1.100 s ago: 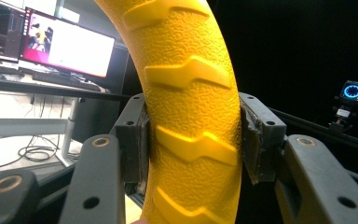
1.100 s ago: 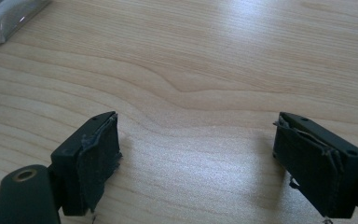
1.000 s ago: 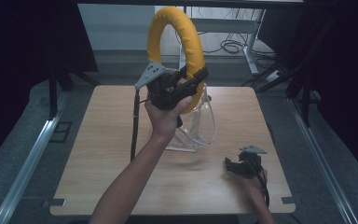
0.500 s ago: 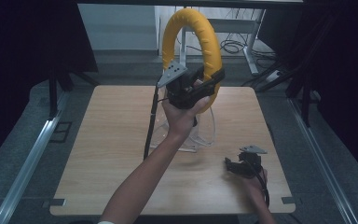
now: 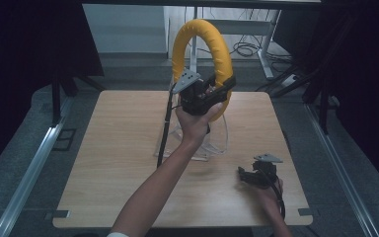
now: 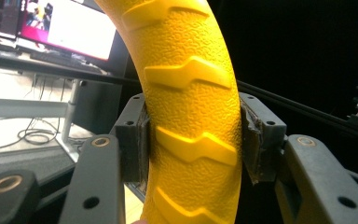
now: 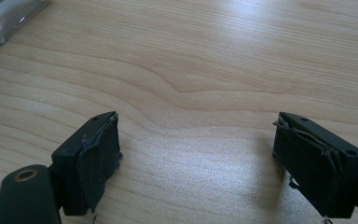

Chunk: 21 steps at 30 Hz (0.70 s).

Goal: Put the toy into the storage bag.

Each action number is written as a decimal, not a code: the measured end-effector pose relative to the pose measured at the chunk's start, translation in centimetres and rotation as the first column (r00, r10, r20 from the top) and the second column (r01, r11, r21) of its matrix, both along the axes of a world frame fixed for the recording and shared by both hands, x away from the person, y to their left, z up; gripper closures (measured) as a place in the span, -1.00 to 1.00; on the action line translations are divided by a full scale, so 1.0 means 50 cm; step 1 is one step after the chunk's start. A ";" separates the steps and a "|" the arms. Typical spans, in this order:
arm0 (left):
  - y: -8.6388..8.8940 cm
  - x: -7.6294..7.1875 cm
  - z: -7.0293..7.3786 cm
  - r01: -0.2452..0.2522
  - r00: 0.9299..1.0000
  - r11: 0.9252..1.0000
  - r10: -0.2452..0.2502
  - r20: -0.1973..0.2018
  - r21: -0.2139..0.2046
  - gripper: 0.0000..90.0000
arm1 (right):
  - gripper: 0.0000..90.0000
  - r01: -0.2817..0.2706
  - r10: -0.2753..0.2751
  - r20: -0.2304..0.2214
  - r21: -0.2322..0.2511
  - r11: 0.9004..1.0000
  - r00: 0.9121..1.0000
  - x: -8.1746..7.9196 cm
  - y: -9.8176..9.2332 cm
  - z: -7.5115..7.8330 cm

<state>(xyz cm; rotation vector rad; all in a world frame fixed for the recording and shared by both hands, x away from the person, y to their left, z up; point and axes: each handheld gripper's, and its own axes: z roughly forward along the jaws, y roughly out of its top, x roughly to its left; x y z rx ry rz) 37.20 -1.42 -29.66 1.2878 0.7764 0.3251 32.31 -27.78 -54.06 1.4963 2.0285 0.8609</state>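
A yellow textured ring (image 5: 222, 49) stands upright in the air above the middle of the wooden table (image 5: 118, 148). My left gripper (image 5: 220, 94) is shut on its lower right part. In the left gripper view both pads (image 6: 140, 140) press the sides of the ring (image 6: 191, 93). Below and behind the hand stands a clear plastic stand (image 5: 212, 143). My right gripper (image 5: 244, 175) rests low at the table's front right, jaws pointing left. In the right gripper view that gripper (image 7: 196, 154) is open over bare wood, with the clear stand's edge (image 7: 9, 18) at top left.
A black cable (image 5: 164, 138) hangs from the left gripper down to the table. Dark curtains flank the table, and metal rails (image 5: 29, 173) run along the floor on both sides. Desk legs and cables (image 5: 246, 49) lie behind the far edge.
My left hand has carried the yellow ring to the right and somewhat lower, over the clear stand. The right gripper has stayed where it was.
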 end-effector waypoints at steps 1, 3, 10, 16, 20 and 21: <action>0.000 0.008 -0.012 -0.005 1.000 1.000 0.005 -0.013 0.003 0.12 | -0.67 0.000 0.000 0.000 0.000 1.000 1.000 0.000 0.000 0.000; -0.002 0.011 -0.018 -0.005 1.000 1.000 0.005 -0.020 0.007 0.12 | -0.67 0.000 0.000 0.000 0.000 1.000 1.000 0.000 0.000 0.000; -0.002 0.037 -0.068 -0.012 0.997 1.000 0.013 -0.074 0.019 0.12 | -0.67 0.001 -0.001 -0.002 0.001 1.000 1.000 0.000 0.000 0.000; -0.016 0.039 -0.089 -0.021 0.998 0.998 0.024 -0.055 0.057 0.12 | -0.66 0.002 -0.002 -0.003 0.006 1.000 1.000 -0.001 0.001 0.001; -0.025 0.037 -0.098 -0.028 0.998 0.998 0.032 -0.062 0.062 0.12 | -0.66 0.002 -0.002 -0.002 0.006 1.000 1.000 -0.001 0.001 0.001; -0.025 0.037 -0.098 -0.028 0.998 0.998 0.032 -0.062 0.062 0.12 | -0.66 0.002 -0.002 -0.002 0.006 1.000 1.000 -0.001 0.001 0.001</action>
